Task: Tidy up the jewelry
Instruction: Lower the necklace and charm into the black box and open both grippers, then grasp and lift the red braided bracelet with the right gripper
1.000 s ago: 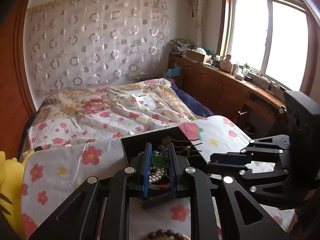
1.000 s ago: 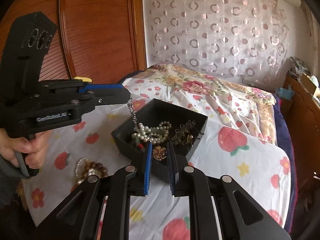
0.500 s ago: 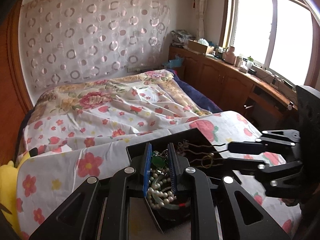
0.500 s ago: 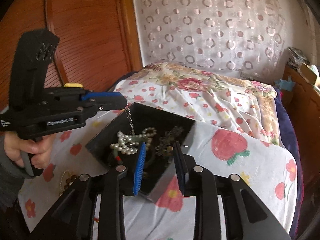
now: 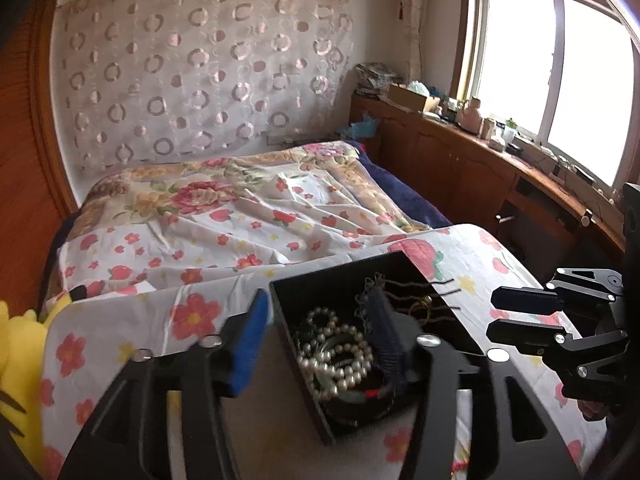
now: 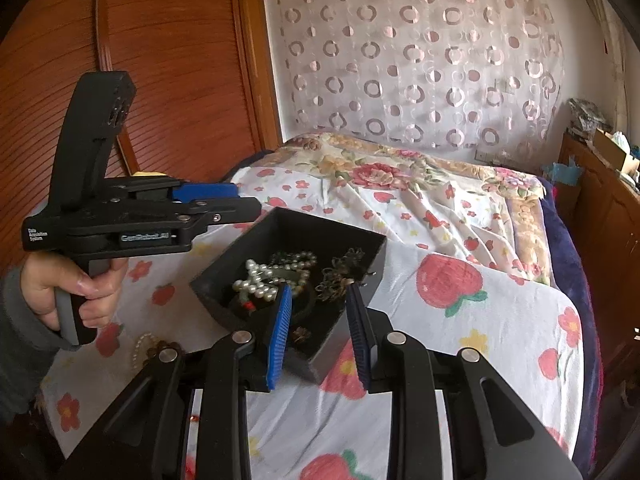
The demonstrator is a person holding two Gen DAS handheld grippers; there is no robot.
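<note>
One black jewelry box (image 6: 362, 254), one pearl strand (image 5: 340, 354) inside.

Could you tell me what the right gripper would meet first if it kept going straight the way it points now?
Probably the black box: the right gripper, open and empty, points down at its near corner. Depth is unclear, so it might reach the jewelry inside first.

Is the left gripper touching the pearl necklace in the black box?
Apart. The right wrist view shows the left gripper above the black box, with clear space down to the pearl necklace.
</note>
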